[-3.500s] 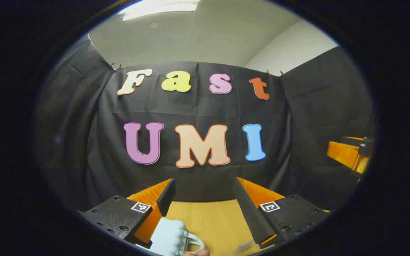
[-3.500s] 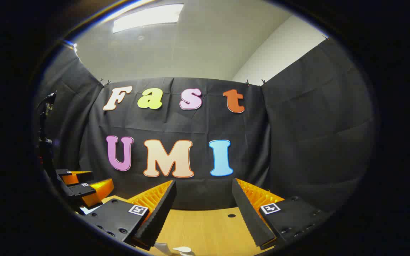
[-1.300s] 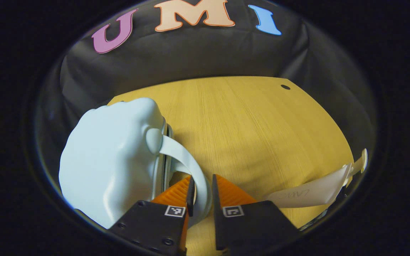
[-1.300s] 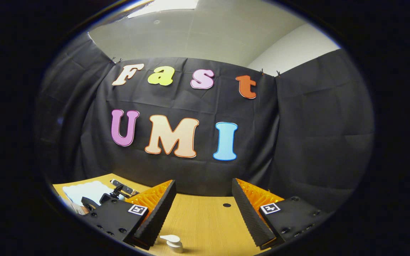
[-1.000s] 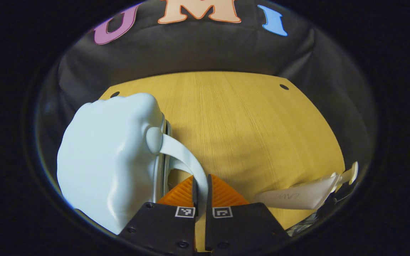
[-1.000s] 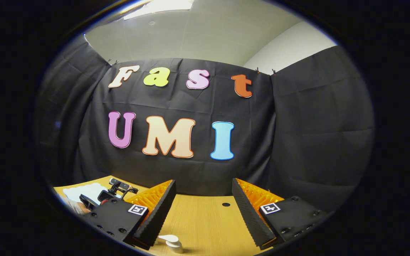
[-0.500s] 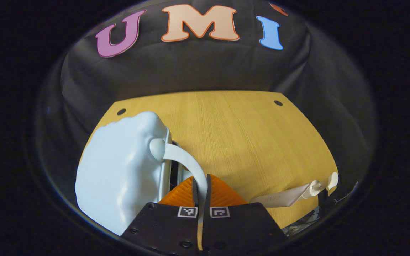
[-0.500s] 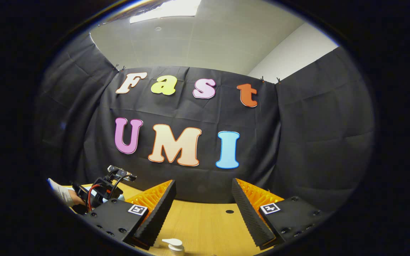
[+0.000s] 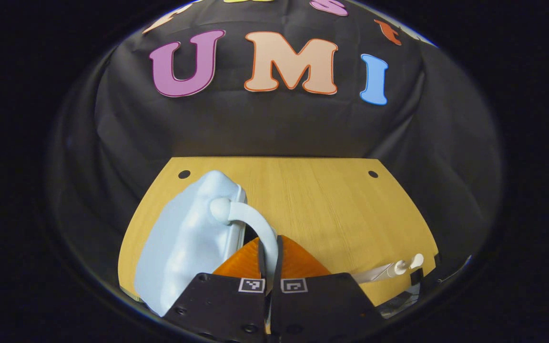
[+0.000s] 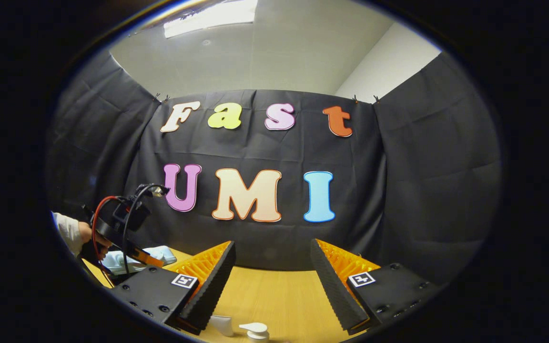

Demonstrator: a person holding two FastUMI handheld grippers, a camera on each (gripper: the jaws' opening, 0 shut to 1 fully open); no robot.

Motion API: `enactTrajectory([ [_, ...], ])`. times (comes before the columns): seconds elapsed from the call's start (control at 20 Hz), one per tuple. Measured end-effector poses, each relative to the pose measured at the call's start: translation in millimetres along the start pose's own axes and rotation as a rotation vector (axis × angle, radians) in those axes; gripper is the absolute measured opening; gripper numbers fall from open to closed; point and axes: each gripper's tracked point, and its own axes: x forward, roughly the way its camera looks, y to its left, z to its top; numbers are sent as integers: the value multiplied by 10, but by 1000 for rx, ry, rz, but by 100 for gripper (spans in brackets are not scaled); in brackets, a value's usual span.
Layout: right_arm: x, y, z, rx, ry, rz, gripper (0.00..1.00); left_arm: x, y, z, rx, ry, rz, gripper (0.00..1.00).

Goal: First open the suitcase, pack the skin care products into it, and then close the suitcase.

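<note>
Left tool (image 9: 269, 247) clamped on thin curved handle (image 9: 255, 226) of pale blue suitcase (image 9: 184, 243), both fingers pressed flat against the strap, no gap visible. Suitcase just ahead and to the left of this tool, smooth glossy moulded shell with soft bumps, seam with a darker slit along the side facing the tool; how far the shell is parted hard to tell. Lower end of the case cut off behind the tool body. Handle end joined to the shell at a rounded knob. White skin care tube (image 9: 384, 271) lying on the surface (image 9: 331, 209) to the right of the tool, flat tapered shape with a small cap at the far end, near end hidden behind the tool body. Surface light wood grain, two small round holes at far corners.

Right tool (image 10: 272, 281) held with fingers wide apart, nothing between them, ribbed inner faces. Below the gap, a white pump top (image 10: 254, 328) and a white piece beside it, both cut off at the lower edge. Far off to its left, the left tool with cables, gripped by a hand (image 10: 86, 233) in a white sleeve, blue case partly hidden beneath.
</note>
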Motion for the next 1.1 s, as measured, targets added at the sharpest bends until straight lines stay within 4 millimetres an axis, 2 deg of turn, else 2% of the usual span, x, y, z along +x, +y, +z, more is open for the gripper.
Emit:
enactTrajectory([
  [0.15, 43, 108, -47, 16, 8, 11, 99, -97, 235, 173, 8, -32, 19, 0],
  [0.35, 109, 263, -73, 17, 12, 22, 99, -224, 485, 294, -22, -54, 15, 0],
  [0.65, 202, 539, -103, 12, 16, 44, 99, -429, 1085, 551, -57, -128, 56, 0],
  [0.85, 263, 784, -128, 7, 17, 69, 99, -495, 1487, 651, -87, -161, 68, 0],
  [1.1, 323, 1119, -135, -11, 15, 102, 99, -489, 2024, 685, -52, -179, 113, 0],
])
